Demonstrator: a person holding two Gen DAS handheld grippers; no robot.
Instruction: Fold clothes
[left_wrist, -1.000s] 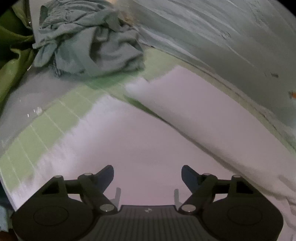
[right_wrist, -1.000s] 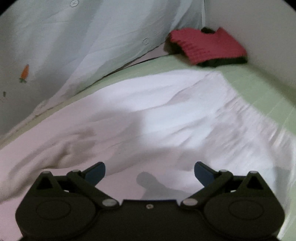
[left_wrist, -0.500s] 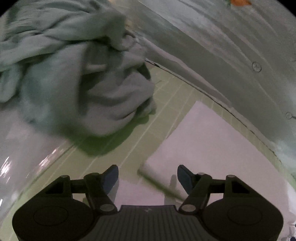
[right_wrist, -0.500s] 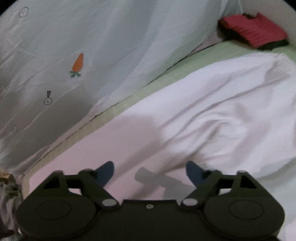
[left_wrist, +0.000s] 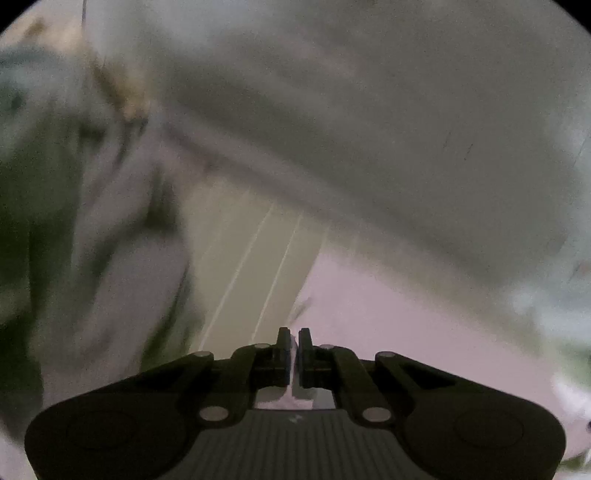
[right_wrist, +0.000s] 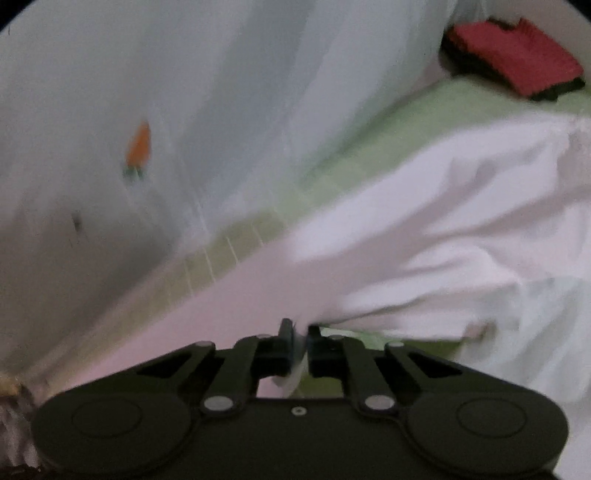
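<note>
Now both tongs, left (left_wrist: 294, 338) and right (right_wrist: 299, 334), have just closed on the white garment (right_wrist: 424, 236).

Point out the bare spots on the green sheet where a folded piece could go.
Free: the green sheet strip between white garment and pale curtain, short of the red knit. Crowded: the grey pile beside the left gripper.

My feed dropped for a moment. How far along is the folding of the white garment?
Done: both grips look made. The left gripper and right gripper have just closed their jaws on edges of the white garment. In hand: the first fold, with cloth lifting at the right gripper. Left: the garment is still spread and rumpled across the green sheet, so the folds themselves. The red knit lies already folded.
</note>
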